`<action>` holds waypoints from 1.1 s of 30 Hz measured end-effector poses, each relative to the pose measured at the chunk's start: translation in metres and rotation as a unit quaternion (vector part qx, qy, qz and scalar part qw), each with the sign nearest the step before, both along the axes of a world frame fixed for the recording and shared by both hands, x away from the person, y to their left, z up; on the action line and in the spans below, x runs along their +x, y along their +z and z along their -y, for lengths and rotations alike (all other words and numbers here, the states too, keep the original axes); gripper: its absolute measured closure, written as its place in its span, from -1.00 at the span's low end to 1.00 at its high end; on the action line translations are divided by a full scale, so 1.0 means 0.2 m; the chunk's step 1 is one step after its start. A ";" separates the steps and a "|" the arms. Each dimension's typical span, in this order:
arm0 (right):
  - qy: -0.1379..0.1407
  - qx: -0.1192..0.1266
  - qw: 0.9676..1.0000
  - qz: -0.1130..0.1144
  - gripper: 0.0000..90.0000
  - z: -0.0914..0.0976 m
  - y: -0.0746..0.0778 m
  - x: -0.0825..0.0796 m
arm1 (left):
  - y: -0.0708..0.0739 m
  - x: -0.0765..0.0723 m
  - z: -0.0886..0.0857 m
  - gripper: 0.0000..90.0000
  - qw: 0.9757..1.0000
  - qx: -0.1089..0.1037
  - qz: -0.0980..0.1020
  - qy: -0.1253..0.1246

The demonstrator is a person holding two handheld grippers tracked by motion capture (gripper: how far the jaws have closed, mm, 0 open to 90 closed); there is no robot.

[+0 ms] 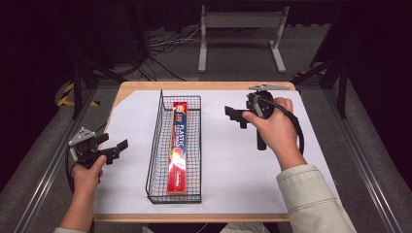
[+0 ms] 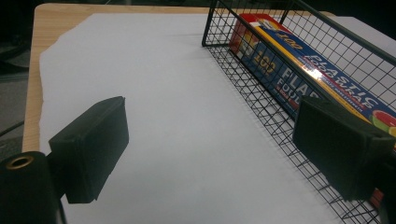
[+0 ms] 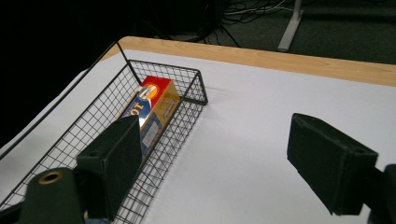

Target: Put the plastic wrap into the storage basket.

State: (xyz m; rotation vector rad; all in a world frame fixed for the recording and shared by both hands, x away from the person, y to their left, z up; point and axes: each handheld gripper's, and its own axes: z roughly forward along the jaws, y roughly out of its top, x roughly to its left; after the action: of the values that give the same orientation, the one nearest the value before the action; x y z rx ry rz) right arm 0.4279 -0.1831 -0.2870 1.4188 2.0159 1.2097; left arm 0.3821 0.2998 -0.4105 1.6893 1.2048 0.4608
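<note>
White paper covered the worktop (image 1: 272, 194), and the plastic wrap box (image 1: 179, 145) already lay flat inside the wire basket (image 1: 154, 145). I had both the left claw (image 1: 116, 148) and right claw (image 1: 232, 114) open and empty; the placing looked finished.

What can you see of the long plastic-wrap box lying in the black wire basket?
The long red, blue and yellow cardboard plastic-wrap box lies flat along the floor of the black wire basket, against its right wall. "Plastic" is printed lengthwise, with fruit pictures at one end. It looks closed and undamaged. No gripper touches it.
</note>
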 end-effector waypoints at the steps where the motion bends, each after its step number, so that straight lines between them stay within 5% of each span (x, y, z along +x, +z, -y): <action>1: 0.002 -0.001 1.000 0.003 -0.58 0.02 0.00 0.00 | 0.00 -0.01 0.00 -0.75 1.000 0.001 0.001 0.000; 5: 0.008 -0.009 1.000 0.010 -0.58 0.07 -0.01 0.00 | 0.00 -0.02 0.00 -0.75 1.000 0.006 0.001 0.000; 9: 0.025 -0.018 0.999 0.042 -0.61 0.16 -0.05 -0.01 | 0.00 -0.05 -0.02 -0.75 1.000 0.010 0.000 -0.001; 18: 0.051 0.003 0.997 0.066 -0.62 0.30 -0.17 -0.04 | -0.02 -0.11 -0.05 -0.75 1.000 0.014 0.000 -0.002; 21: 0.051 -0.009 0.996 0.076 -0.62 0.35 -0.21 -0.05 | -0.03 -0.13 -0.05 -0.75 1.000 0.016 -0.001 -0.005; 33: 0.068 -0.001 0.995 0.070 -0.63 0.50 -0.41 -0.12 | -0.05 -0.15 -0.03 -0.76 1.000 0.020 0.002 -0.021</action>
State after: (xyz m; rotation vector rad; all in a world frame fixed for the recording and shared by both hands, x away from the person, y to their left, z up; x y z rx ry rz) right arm 0.4044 -0.2834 -0.3690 1.1764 2.0432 1.3236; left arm 0.3512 0.3066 -0.4204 1.7436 1.1616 0.4646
